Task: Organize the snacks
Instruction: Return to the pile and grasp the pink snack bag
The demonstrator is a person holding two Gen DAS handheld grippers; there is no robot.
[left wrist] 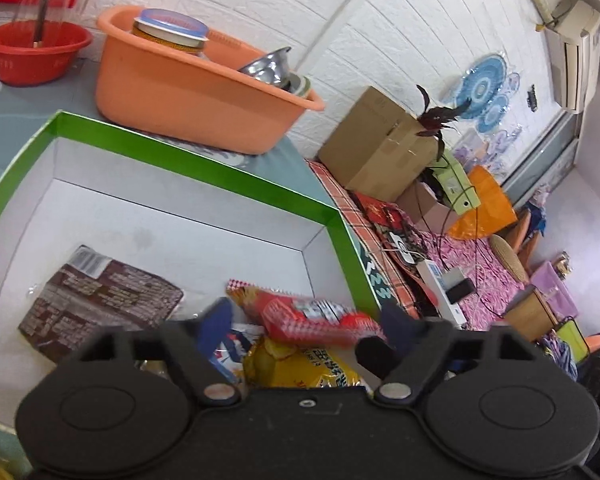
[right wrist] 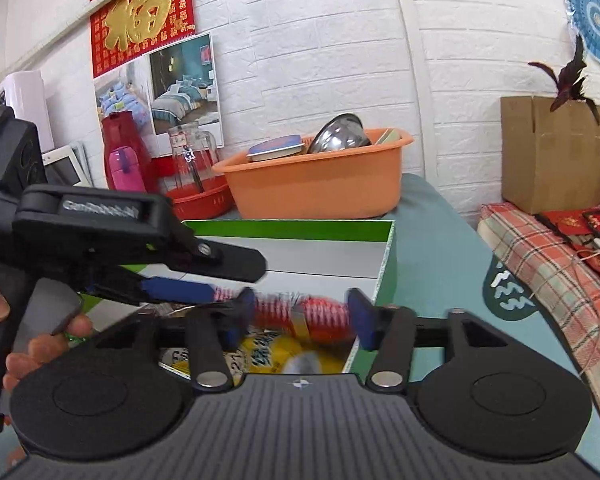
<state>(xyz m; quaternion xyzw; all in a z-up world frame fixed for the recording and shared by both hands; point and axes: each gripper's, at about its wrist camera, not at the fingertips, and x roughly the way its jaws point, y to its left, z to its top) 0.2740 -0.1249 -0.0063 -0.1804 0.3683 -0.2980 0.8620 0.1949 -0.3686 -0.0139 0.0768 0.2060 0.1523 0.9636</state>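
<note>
The red snack packet [left wrist: 316, 314] lay blurred between our left gripper [left wrist: 304, 316] fingers, which stood wide and did not press it, atop a yellow bag [left wrist: 300, 364] inside the green-rimmed box [left wrist: 196, 168]. Our right gripper [right wrist: 300, 316] also stood wide around it. We judged this the drop-in step; next called for drawing both grippers clear and fetching another snack.

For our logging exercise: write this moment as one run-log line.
left gripper: open | right gripper: open | red snack packet: between both, over yellow packet | green-rimmed box: holds snacks
</note>
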